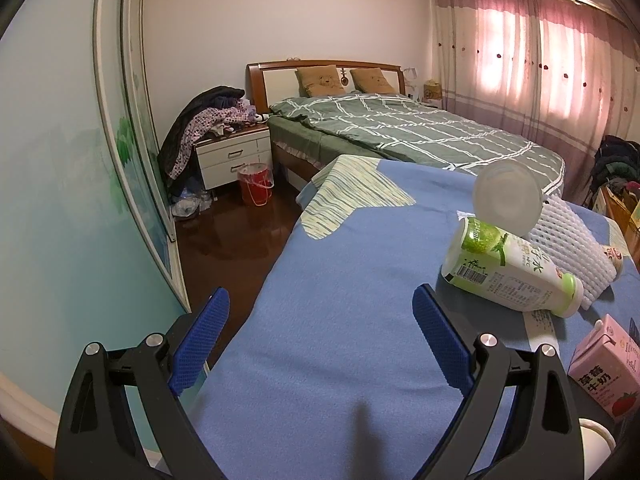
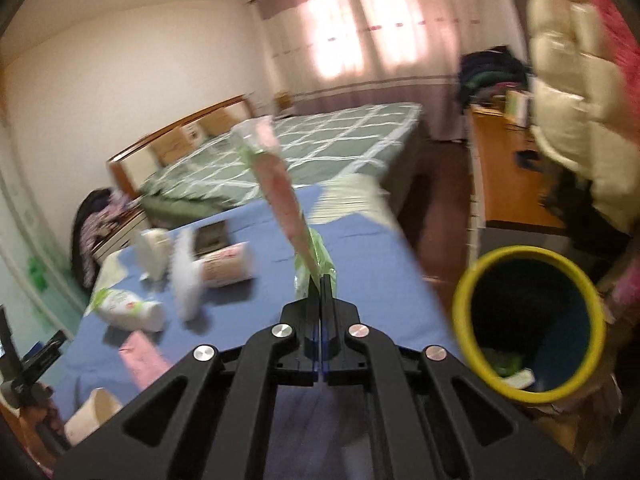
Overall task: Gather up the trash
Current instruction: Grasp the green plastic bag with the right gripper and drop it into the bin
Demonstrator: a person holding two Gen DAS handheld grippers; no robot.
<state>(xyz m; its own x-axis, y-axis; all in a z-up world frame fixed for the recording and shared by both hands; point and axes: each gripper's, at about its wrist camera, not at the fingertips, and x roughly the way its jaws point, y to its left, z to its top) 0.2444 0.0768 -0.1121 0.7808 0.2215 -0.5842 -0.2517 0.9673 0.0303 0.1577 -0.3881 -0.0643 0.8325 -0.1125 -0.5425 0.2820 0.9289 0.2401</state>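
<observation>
Black arms of the right gripper point(image 2: 322, 280) fill the near edge of its view, and its fingers are pressed together on a long pink and green wrapper point(image 2: 276, 184) that sticks up and away past the fingertips. To the right of those fingers, off the blue-covered table point(image 2: 372, 280), stands a yellow-rimmed bin point(image 2: 528, 324) with some scraps in the bottom. On the other side, the left gripper point(image 1: 320, 304) hovers over the table with its fingers spread wide and nothing between them, while a green and white bottle point(image 1: 512, 268) lies on its side just beyond the right fingertip, touching a white foam net point(image 1: 568, 236), and a pink milk carton point(image 1: 604, 368) sits right of that finger.
</observation>
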